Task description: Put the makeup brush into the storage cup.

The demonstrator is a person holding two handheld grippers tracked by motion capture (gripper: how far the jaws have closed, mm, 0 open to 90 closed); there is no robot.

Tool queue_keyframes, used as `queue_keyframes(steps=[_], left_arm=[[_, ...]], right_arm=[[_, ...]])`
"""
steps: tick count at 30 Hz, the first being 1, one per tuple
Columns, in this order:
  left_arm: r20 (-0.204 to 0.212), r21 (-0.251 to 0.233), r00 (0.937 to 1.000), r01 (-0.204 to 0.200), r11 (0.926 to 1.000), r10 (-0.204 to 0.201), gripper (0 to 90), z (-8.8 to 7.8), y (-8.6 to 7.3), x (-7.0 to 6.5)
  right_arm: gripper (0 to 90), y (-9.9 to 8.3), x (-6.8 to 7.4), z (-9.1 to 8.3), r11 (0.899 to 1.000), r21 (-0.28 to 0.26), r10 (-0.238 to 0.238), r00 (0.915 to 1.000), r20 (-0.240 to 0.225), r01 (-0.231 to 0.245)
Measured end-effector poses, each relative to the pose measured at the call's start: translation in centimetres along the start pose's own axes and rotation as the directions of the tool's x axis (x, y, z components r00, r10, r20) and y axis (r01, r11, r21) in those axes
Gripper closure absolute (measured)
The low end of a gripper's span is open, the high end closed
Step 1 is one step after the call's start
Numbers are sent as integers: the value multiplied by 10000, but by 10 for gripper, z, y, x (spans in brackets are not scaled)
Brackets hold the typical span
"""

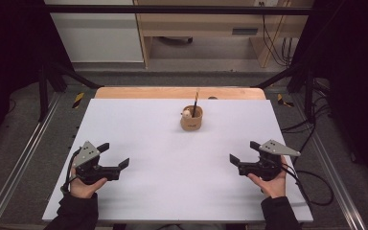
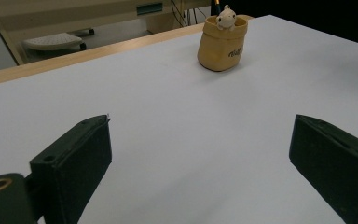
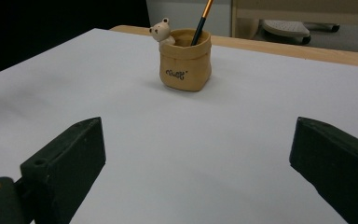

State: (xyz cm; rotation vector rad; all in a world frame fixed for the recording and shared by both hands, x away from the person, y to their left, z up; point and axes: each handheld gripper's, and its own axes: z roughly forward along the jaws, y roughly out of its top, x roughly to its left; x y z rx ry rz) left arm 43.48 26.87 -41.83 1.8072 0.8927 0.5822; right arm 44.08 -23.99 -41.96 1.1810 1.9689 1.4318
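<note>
High view: the pot (image 1: 191, 120) stands at the table's (image 1: 139, 191) far middle, well apart from the left gripper (image 1: 113, 155) and right gripper (image 1: 242, 152), both with jaws spread and empty. A pencil (image 1: 195, 103) leans in the pot. The pot is probably ceramic, stiff and breakable; the pencil is light, best pinched mid-shaft.
</note>
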Motion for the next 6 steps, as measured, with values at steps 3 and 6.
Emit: queue_keyframes(steps=[3, 6], left_arm=[[-6, 20, 10000, 6, 10000, -6, 54, 0, -1, 0], [-26, 25, 10000, 15, 10000, -15, 54, 1, -1, 0]], right_arm=[[38, -3, -2, -2, 10000, 68, 11, 10000, 41, -12], [38, -4, -3, -3, 10000, 24, 36, 10000, 62, -36]])
